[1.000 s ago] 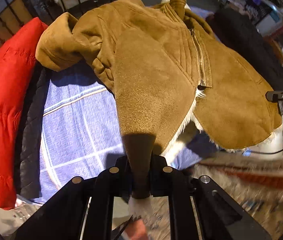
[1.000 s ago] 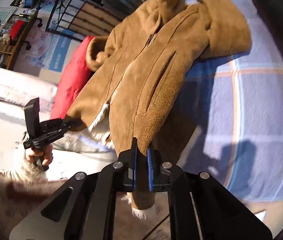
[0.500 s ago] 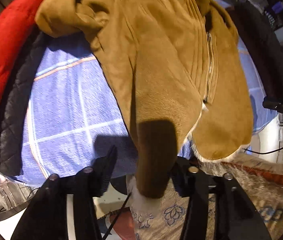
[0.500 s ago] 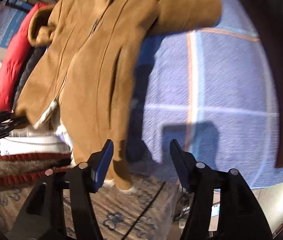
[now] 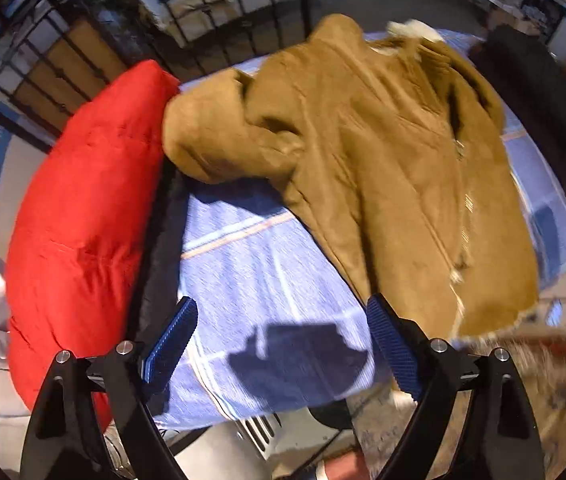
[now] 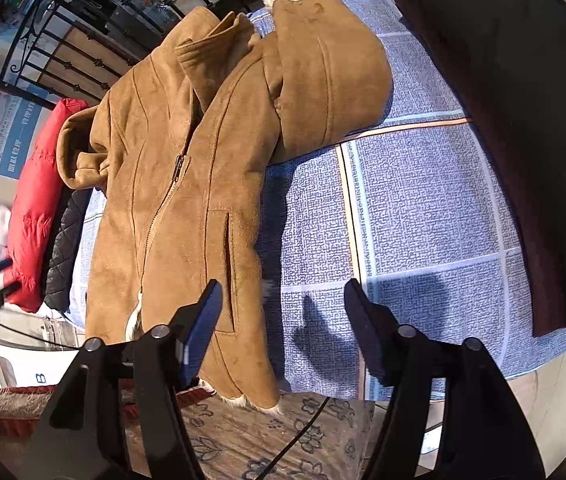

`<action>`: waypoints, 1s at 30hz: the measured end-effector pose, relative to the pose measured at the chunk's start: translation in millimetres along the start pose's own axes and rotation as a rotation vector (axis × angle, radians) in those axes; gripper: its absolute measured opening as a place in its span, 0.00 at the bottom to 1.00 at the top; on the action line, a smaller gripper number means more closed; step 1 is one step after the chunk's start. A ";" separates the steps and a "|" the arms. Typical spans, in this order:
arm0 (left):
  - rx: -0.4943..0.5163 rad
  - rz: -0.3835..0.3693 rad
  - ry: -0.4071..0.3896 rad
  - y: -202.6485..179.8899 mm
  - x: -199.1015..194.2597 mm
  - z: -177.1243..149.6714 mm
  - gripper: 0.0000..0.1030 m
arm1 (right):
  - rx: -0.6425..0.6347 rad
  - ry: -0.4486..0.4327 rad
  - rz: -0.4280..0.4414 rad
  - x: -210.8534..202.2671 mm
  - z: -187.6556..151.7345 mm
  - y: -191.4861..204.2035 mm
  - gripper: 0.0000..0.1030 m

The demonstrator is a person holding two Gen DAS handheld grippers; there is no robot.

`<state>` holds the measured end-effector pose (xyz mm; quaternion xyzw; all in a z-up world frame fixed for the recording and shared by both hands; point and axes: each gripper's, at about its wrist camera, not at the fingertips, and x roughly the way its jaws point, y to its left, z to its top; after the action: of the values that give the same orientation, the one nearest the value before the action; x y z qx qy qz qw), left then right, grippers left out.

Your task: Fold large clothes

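Observation:
A tan suede jacket [image 5: 383, 160] with pale fleece lining lies zipped on a blue checked blanket [image 5: 267, 272], its hem hanging over the near edge. My left gripper [image 5: 283, 344] hovers over bare blanket to the left of the jacket's hem, jaws opening with nothing between them. In the right wrist view the jacket [image 6: 187, 200] lies front up, one sleeve folded across toward the right. My right gripper [image 6: 283, 328] is above the blanket [image 6: 423, 220] just right of the hem. Its jaws are opening and empty, and its left finger [image 6: 203, 328] overlaps the jacket's pocket area.
A red puffer jacket [image 5: 83, 220] and a black quilted garment [image 6: 63, 248] lie left of the tan jacket. A dark garment [image 6: 523, 120] covers the blanket's right side. A black metal rail [image 5: 63, 60] stands behind. A patterned rug [image 6: 283, 440] and a cable lie below the near edge.
Both grippers were shut on the jacket's hem and have opened and let it go. The jacket now rests on the blanket. The left gripper has shifted left, off the jacket.

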<state>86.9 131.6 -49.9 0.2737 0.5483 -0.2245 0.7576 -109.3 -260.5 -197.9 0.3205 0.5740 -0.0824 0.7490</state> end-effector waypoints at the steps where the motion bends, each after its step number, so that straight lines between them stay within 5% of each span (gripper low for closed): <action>1: -0.054 0.019 -0.039 10.6 3.6 18.3 0.82 | 0.009 0.002 0.003 3.7 2.9 4.6 0.63; 3: -0.170 0.079 -0.128 25.6 15.5 59.5 0.82 | 0.007 -0.005 0.019 4.6 7.5 15.9 0.63; 7: -0.313 0.319 -0.200 33.9 56.1 133.1 0.84 | -0.002 -0.040 0.038 -6.3 9.5 34.8 0.63; 10: -0.299 0.555 -0.071 27.7 117.2 169.1 0.90 | 0.032 -0.055 0.032 -14.3 0.0 35.8 0.63; 17: -0.137 0.626 0.082 9.7 171.3 207.6 0.87 | 0.170 -0.060 -0.009 -26.0 -34.5 8.5 0.63; 20: -0.122 0.456 -0.056 -7.3 120.8 204.5 0.87 | 0.206 -0.063 -0.011 -28.0 -40.8 -2.0 0.63; 21: -0.088 0.455 -0.082 -17.2 110.5 200.1 0.90 | 0.216 -0.063 -0.010 -27.0 -41.4 -4.8 0.63; 23: -0.013 0.580 -0.077 -27.1 122.9 203.3 0.95 | 0.230 -0.059 -0.001 -23.4 -40.7 -7.8 0.63; 25: 0.016 0.670 0.017 -21.5 160.3 210.4 0.94 | 0.239 -0.054 0.010 -21.0 -36.6 -7.1 0.63; 27: 0.036 0.670 0.142 -8.7 199.4 214.1 0.93 | 0.231 -0.069 0.027 -24.3 -32.2 -1.2 0.63; 30: 0.088 0.745 0.171 7.2 221.6 213.0 0.77 | 0.199 -0.097 0.033 -31.1 -27.3 8.4 0.63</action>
<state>308.3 -12.7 -207.1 0.5042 0.4623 0.0668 0.7264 -137.3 -245.8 -170.0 0.3986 0.5207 -0.1419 0.7415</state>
